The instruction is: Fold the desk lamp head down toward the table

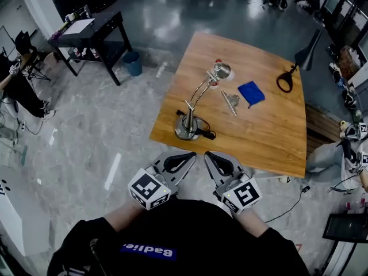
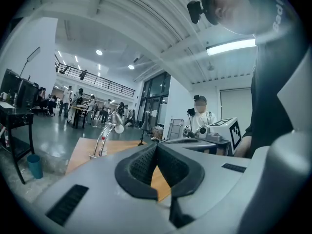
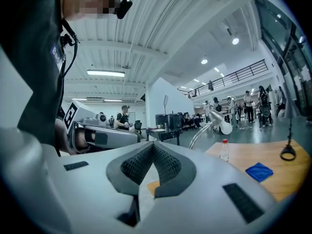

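Chrome jointed desk lamp [image 1: 201, 94] sits frame centre on the wooden tabletop [image 1: 270, 137], head [image 1: 222, 70] up, so nothing is folded yet. Your left tongs [image 1: 183, 158] and right tongs [image 1: 215, 160] are clenched empty at lower centre, short of the tabletop edge.

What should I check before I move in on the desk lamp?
1. Lamp head folded down: not ok, it stands raised.
2. Left gripper free: ok, shut on nothing.
3. Right gripper free: ok, shut on nothing.
4. Grippers at the lamp: not ok, both hang apart from it, by the table edge.
5. Lamp base seated on the table: ok, near the close edge.
6. Landing spot free: cannot tell; a metal tool and a blue cloth lie beside the lamp.
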The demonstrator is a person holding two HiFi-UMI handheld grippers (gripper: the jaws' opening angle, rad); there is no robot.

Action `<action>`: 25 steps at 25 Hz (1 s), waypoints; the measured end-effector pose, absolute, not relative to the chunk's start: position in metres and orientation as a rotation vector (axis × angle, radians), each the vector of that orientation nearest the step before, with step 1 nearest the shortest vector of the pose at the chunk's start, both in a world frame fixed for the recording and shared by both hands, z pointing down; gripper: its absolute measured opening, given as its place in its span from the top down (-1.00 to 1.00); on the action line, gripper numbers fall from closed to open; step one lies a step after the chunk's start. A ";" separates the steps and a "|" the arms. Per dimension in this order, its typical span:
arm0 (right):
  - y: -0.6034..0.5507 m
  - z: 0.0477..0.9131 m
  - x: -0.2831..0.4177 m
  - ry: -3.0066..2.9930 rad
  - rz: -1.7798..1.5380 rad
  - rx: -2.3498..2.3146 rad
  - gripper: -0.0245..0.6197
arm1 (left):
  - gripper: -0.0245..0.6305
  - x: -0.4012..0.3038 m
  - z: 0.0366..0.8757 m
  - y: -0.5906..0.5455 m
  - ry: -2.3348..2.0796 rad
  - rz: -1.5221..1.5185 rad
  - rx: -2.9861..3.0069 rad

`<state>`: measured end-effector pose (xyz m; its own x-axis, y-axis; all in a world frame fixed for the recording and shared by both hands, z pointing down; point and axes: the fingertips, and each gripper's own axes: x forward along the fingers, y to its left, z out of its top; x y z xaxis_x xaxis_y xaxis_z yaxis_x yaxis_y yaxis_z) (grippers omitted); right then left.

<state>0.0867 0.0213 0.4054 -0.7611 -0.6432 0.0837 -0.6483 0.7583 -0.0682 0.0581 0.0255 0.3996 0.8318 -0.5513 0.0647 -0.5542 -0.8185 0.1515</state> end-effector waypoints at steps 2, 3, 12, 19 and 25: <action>0.003 0.406 0.078 -2.864 0.139 1.098 0.90 | 0.90 0.050 0.399 0.007 -0.833 0.017 2.862; -0.006 0.407 0.074 -2.847 0.131 1.112 0.90 | 0.90 0.045 0.399 -0.002 -0.814 0.014 2.869; -0.086 0.411 0.040 -2.699 0.069 1.287 0.90 | 0.90 0.008 0.402 -0.080 -0.607 0.031 2.957; -0.118 0.398 0.038 -2.652 -0.006 1.349 0.90 | 0.90 0.004 0.399 -0.109 -0.528 0.026 2.954; -0.142 0.399 0.063 -2.421 -0.319 1.228 0.90 | 0.90 0.017 0.400 -0.129 -0.579 0.026 2.921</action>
